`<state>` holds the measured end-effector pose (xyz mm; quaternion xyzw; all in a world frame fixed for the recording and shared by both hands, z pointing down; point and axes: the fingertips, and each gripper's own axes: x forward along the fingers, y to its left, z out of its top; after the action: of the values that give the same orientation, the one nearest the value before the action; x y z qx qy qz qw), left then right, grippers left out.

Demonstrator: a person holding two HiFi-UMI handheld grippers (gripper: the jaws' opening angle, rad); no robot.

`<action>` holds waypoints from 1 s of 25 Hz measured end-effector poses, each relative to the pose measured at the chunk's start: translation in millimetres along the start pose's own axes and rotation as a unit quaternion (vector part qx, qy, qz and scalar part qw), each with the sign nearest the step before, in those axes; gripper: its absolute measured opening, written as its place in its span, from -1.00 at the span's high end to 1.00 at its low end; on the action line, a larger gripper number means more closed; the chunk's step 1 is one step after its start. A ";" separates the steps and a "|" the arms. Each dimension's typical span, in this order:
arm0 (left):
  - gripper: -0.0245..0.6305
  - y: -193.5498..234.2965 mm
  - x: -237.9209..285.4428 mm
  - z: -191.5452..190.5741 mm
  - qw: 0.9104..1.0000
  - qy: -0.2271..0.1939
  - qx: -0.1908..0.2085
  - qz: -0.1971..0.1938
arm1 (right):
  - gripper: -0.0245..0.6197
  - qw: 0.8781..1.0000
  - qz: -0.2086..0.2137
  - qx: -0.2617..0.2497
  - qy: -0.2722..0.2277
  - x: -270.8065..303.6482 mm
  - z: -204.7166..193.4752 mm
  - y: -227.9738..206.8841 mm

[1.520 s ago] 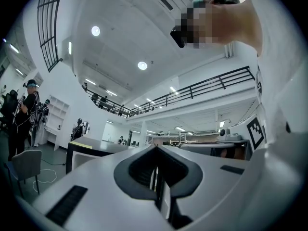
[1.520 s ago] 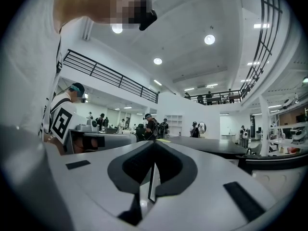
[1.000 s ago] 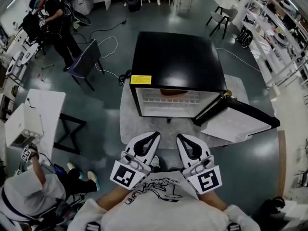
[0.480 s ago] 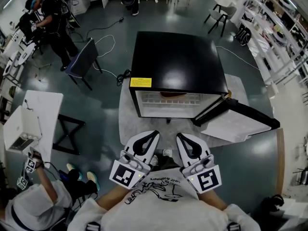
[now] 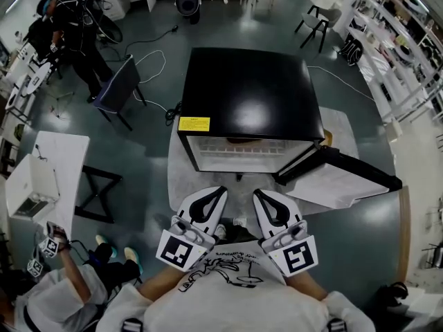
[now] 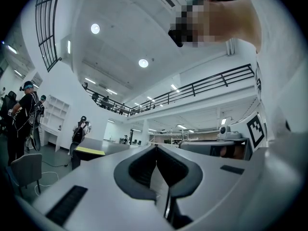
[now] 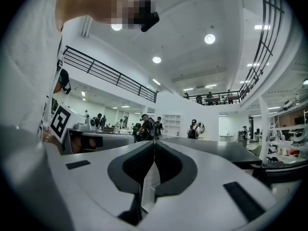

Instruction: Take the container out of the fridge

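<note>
A black mini fridge [image 5: 249, 92] stands ahead of me, its door [image 5: 339, 178] swung open to the right. Only the top of its white inside [image 5: 239, 152] shows, with a thin brownish shape [image 5: 239, 140] just under the top edge; I cannot tell whether that is the container. My left gripper [image 5: 221, 189] and right gripper [image 5: 257, 194] are held side by side close to my chest, short of the fridge front. Both are shut with nothing between the jaws. In the left gripper view the left gripper [image 6: 156, 147] points level across the room, and so does the right gripper [image 7: 154, 142] in its own view.
The fridge stands on a pale mat [image 5: 181, 182] and bears a yellow label [image 5: 194, 124]. A dark chair [image 5: 118, 85] and floor cables [image 5: 156, 61] lie to the left. A white table [image 5: 52, 164] is further left, with a person [image 5: 55, 296] crouched by it. People [image 5: 73, 26] stand at back left.
The fridge looks slightly larger and has shifted a little left in the head view. The brownish shape inside shows less. Both grippers have stayed shut in the same place. The crouched person has moved lower.
</note>
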<state>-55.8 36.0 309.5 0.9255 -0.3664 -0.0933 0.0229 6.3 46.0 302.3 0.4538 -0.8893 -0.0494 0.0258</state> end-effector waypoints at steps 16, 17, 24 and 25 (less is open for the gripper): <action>0.88 -8.9 74.2 -13.5 1.000 0.006 0.008 0.012 | 0.84 1.000 0.010 0.008 -0.009 1.9 -8.9 -74.4; 0.88 -10.1 79.9 -14.1 1.000 0.006 0.008 0.013 | 0.84 1.000 0.011 0.009 -0.009 1.7 -9.5 -80.0; 0.88 -22.9 116.0 -21.7 1.000 0.008 0.010 0.016 | 0.84 1.000 0.019 0.011 -0.009 -2.2 -15.4 -115.4; 0.88 -23.8 119.3 -22.1 1.000 0.008 0.010 0.018 | 0.84 1.000 0.020 0.011 -0.010 -2.8 -15.4 -118.9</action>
<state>49.7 -28.6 310.0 0.9196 -0.3837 -0.0820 0.0180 105.0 -22.1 304.4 0.4359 -0.8989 -0.0431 0.0131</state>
